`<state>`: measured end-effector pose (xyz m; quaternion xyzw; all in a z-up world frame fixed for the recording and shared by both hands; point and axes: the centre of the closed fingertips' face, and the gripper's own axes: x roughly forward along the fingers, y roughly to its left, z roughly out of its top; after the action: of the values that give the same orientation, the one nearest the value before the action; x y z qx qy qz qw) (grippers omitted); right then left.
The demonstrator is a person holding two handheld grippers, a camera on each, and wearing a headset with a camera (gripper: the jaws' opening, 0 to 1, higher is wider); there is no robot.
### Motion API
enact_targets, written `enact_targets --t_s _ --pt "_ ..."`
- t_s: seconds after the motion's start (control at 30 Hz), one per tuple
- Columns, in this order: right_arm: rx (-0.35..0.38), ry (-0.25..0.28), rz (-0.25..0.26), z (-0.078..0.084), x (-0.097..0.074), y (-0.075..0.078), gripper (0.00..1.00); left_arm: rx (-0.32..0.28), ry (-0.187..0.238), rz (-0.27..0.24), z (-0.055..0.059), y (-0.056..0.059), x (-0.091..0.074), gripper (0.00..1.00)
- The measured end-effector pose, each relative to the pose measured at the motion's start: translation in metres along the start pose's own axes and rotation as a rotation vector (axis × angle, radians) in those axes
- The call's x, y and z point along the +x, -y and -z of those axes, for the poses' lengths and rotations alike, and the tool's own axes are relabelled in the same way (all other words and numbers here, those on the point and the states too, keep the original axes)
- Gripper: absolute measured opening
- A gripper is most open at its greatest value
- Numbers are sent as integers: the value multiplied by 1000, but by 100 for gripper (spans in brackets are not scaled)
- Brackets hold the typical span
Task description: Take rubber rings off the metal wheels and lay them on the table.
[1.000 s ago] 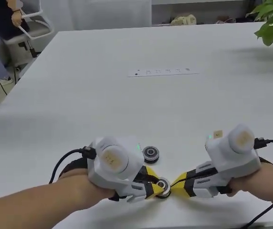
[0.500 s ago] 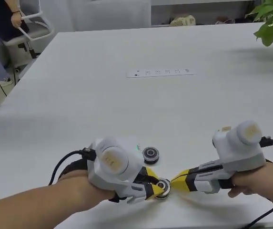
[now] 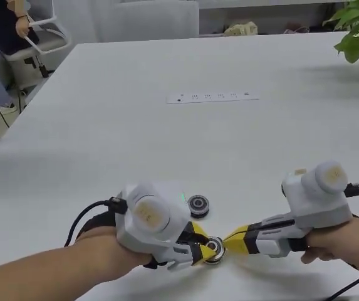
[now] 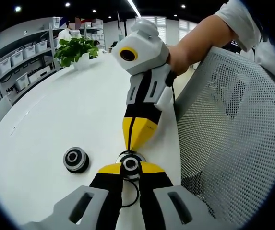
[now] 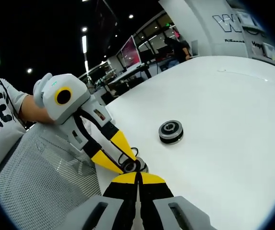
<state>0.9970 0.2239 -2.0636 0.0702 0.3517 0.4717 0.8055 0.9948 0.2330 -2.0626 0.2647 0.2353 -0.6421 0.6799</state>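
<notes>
While working at the near edge of the white tabletop [image 3: 166, 138], apparently stripping the first of two wheels. Clamping the left tongs [image 3: 199, 246] across the metal wheel [image 3: 214, 246], one yellow tip on each side of it, holding it low over the surface or resting it there; not telling which. Meeting that wheel head-on with the right tongs [image 3: 229, 241], tips pressed together and touching its rim; pinching rubber or merely nudging metal, not telling either.

Leaving the second wheel [image 3: 198, 203] lying flat just beyond, near both tongs but touching neither, wearing its black rubber ring [image 4: 67, 160] all the way round.

Showing in the left gripper view a thin dark loop [image 4: 127, 194] hanging just beside the clamped wheel, between the left tongs' own arms; probably that wheel's ring, already worked partly loose, though too fine to call with confidence.

Judging the next move: keeping the left clamp firm while drawing the right tongs back and away, peeling the loop clear of the rim without letting it snap back on. Then laying it flat on open tabletop, well apart from both wheels, before turning to the second one.
</notes>
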Motion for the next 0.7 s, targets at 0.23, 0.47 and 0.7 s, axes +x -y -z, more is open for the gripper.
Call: enact_targets --t_s 0.23,0.47,0.7 --pt "-16 6 -16 -2 2 -5 0 0 -2 -3 0 0 0 7" --pt "-19 1 -23 -1 3 -8 0 -1 -4 -3 0 1 0 7" --pt "-20 25 -109 -7 7 -27 0 -2 -5 -5 0 1 0 7"
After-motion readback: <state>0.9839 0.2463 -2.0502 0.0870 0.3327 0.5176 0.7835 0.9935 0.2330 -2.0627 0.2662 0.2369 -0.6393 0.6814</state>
